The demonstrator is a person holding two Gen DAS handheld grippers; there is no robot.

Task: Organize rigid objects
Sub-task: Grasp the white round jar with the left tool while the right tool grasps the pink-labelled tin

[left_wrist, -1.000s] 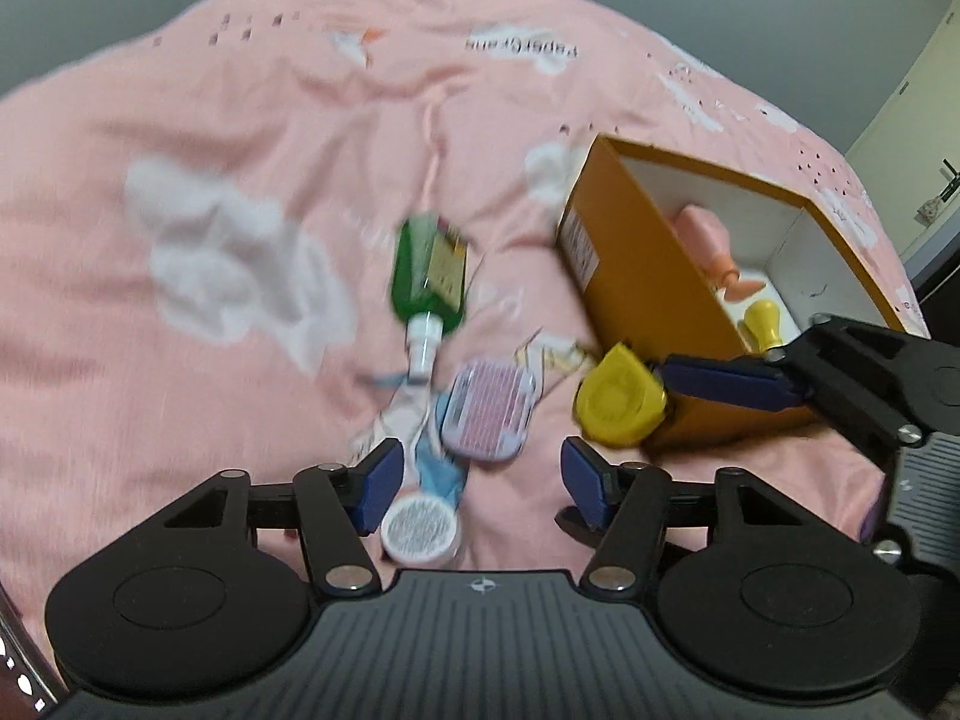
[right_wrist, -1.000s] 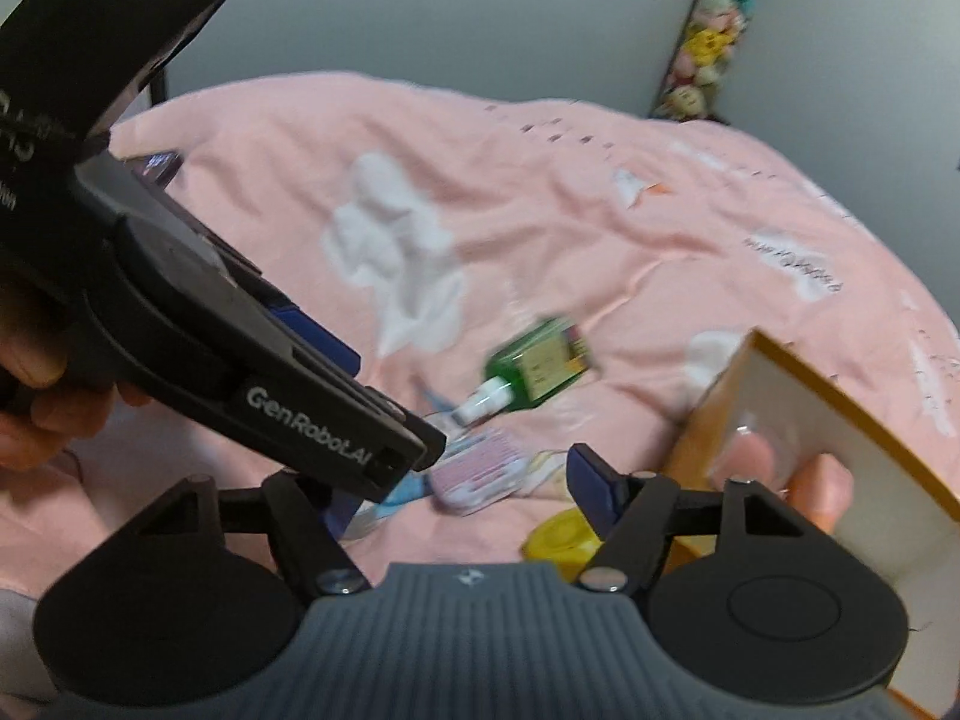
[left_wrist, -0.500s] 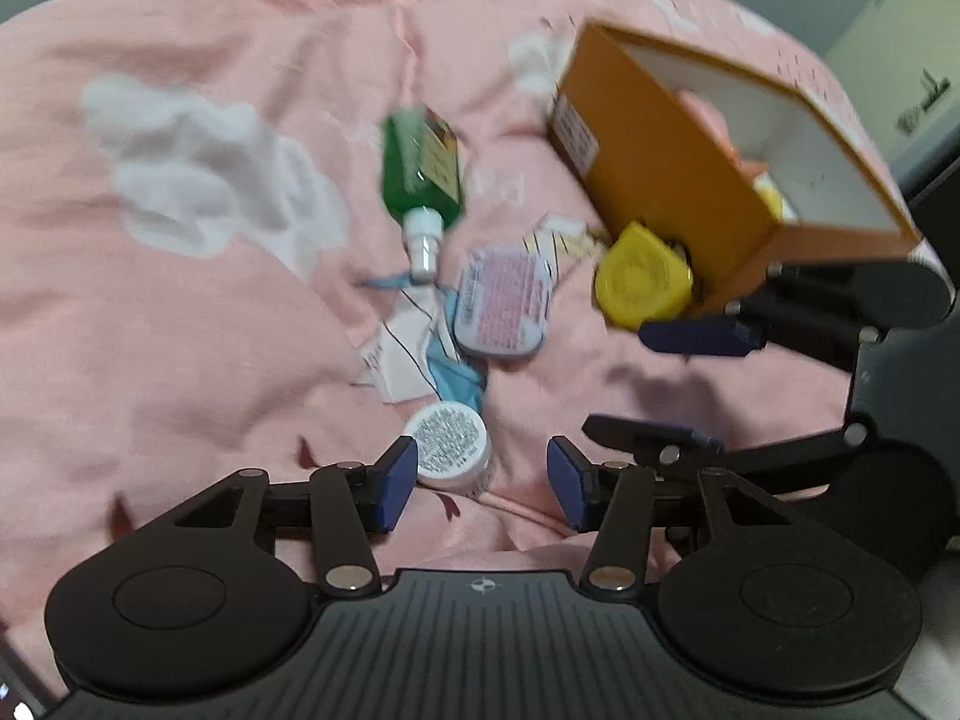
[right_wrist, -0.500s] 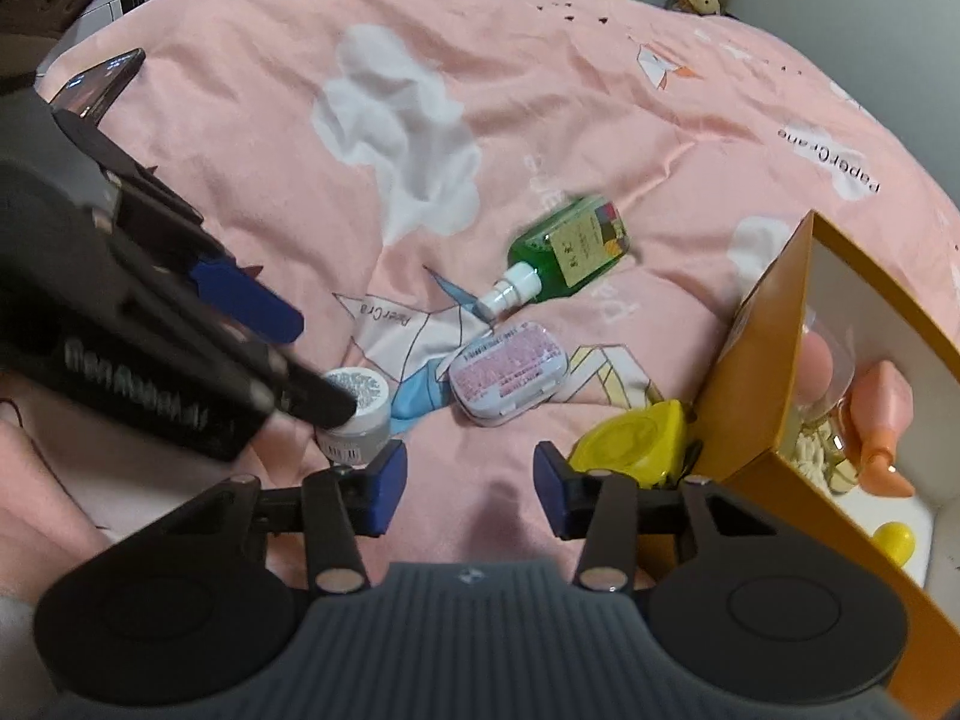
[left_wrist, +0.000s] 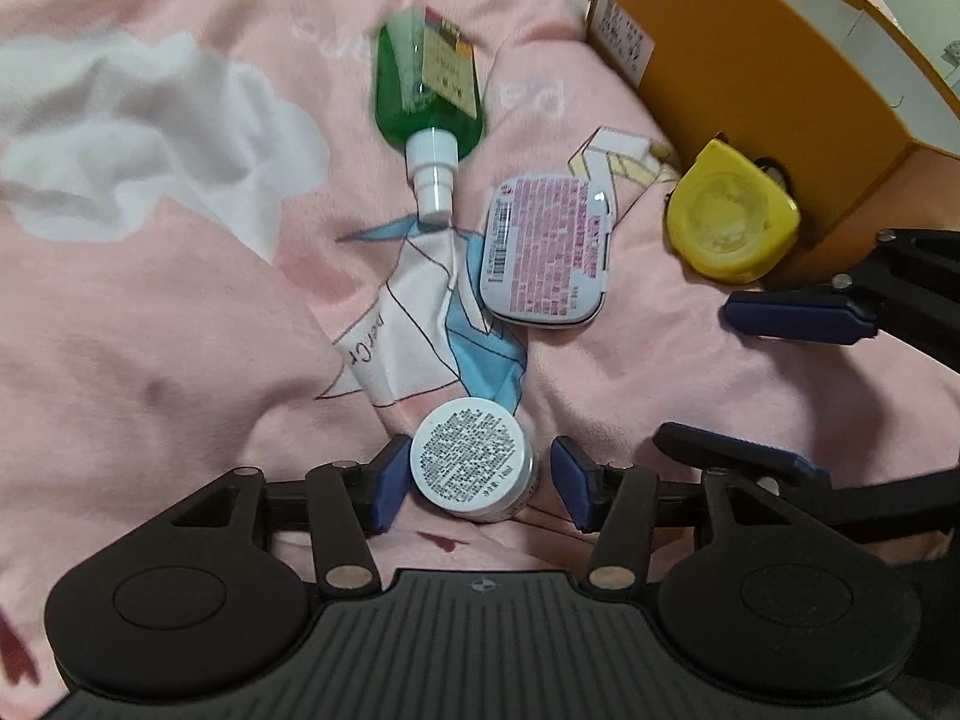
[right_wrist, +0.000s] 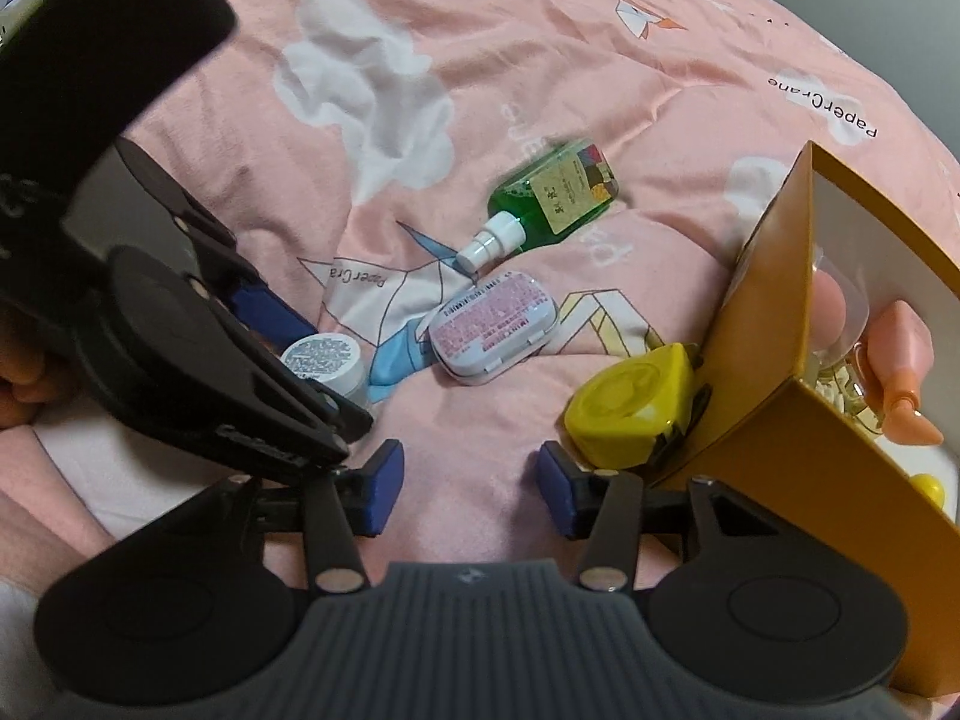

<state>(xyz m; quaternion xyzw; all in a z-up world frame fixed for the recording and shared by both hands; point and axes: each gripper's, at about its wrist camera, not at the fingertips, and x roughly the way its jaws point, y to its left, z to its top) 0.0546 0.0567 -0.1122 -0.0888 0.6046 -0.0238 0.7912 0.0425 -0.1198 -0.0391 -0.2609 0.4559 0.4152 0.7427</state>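
We are at the pick-up step for the small white jar [left_wrist: 471, 459] — the nearest of the loose things on the pink bedspread [left_wrist: 150, 312], and in our judgement the next one bound for the orange box [left_wrist: 738, 60]. Starting from the left, the left gripper [left_wrist: 474, 483] points steeply down with the jar between its blue pads: the left pad [left_wrist: 387, 489] sits against the jar's rim, as far as we can tell, while the right pad [left_wrist: 570, 489] stands clear of it with a gap, and the jaws are opening slightly, about halfway apart, so nothing is gripped yet. The next move calls for closing squarely on the jar's wall below the lid, then lifting and carrying it rightward over the box's edge without nudging the soft cover. Farther along lie the green bottle [left_wrist: 429, 84], nozzle toward us, and the flat pink tin [left_wrist: 546, 252] just beside it. To the right, the yellow tape measure [right_wrist: 633, 408] rests against the box's wall. The right gripper [right_wrist: 465, 495] hovers over bare bedspread just beside that tape measure — its jaws are opening too, partly apart, empty and touching nothing we can see. The box already holds a few pieces, pink and yellow among them.
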